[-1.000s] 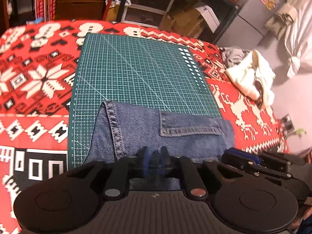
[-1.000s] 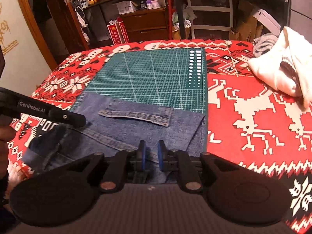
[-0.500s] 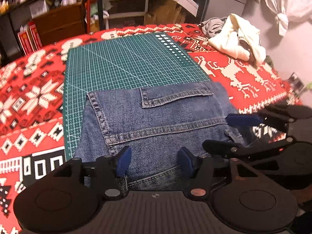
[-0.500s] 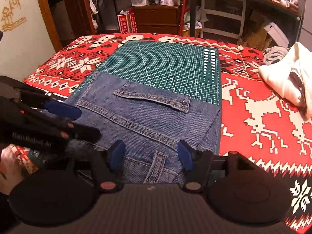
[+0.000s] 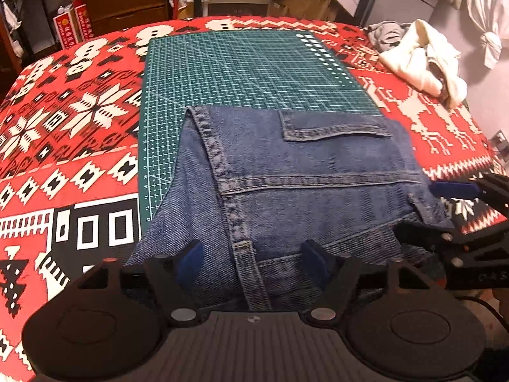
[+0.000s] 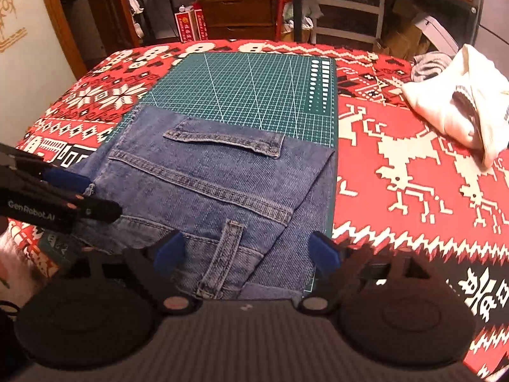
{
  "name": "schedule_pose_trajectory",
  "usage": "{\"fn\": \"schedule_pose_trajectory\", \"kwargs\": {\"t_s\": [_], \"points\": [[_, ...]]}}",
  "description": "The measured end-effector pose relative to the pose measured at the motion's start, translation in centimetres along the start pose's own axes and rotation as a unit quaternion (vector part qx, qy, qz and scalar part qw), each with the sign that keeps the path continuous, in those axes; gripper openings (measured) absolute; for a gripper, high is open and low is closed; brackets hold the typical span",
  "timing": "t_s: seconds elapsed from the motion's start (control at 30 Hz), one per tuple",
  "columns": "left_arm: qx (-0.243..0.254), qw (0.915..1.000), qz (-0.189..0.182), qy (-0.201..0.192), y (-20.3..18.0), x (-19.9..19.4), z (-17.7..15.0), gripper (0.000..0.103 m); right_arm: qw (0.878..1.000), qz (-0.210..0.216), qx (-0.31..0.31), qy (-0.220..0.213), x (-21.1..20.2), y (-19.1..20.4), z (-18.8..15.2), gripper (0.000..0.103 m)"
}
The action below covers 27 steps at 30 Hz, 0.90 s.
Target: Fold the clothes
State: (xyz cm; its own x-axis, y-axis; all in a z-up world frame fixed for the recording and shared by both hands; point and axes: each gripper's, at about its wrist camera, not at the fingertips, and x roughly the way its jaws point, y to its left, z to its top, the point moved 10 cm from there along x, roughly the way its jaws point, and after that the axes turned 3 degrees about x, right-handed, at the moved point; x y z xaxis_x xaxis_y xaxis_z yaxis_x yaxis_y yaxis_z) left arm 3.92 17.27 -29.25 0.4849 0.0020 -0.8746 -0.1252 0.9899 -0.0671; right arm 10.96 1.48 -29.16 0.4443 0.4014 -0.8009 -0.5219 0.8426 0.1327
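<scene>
Folded jeans [image 5: 296, 178] on green cutting mat [image 5: 248, 70]. Left gripper [image 5: 254, 261] and right gripper [image 6: 245, 251] both spread wide, empty. Only right view shows mat's right edge beside jeans.

coarse denim jeans [image 5: 302, 184] on a matt gridded mat [image 5: 254, 73].

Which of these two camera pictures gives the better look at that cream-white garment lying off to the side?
The right wrist view: the cream-white garment is larger and nearer there, showing its folds and a dark opening. In the left wrist view the same garment sits smaller, near the far right corner of the red patterned blanket, with a grey cloth behind it.
</scene>
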Motion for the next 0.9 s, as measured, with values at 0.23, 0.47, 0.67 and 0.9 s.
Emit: {"fn": "schedule_pose_trajectory", "kwargs": {"t_s": [0.23,0.47,0.67,0.9], "points": [[0.007,0.9998,0.016,-0.002,-0.1,0.7,-0.3,0.103,1.0,-0.002,0.025,0.015,0.7,-0.7,-1.1,0.103],[0.008,0.9997,0.016,-0.015,0.1,0.7,-0.5,0.103,0.999,-0.005,0.035,-0.001,0.6,-0.9,-1.6,0.103],[0.015,0.9996,0.011,-0.023,0.1,0.7,-0.4,0.103,0.999,-0.005,0.036,-0.007,0.5,-0.8,-1.6,0.103],[0.024,0.9994,0.008,-0.022,0.0,0.8,-0.3,0.103,0.999,-0.008,0.034,-0.006,0.6,-0.8,-1.6,0.103]]}}
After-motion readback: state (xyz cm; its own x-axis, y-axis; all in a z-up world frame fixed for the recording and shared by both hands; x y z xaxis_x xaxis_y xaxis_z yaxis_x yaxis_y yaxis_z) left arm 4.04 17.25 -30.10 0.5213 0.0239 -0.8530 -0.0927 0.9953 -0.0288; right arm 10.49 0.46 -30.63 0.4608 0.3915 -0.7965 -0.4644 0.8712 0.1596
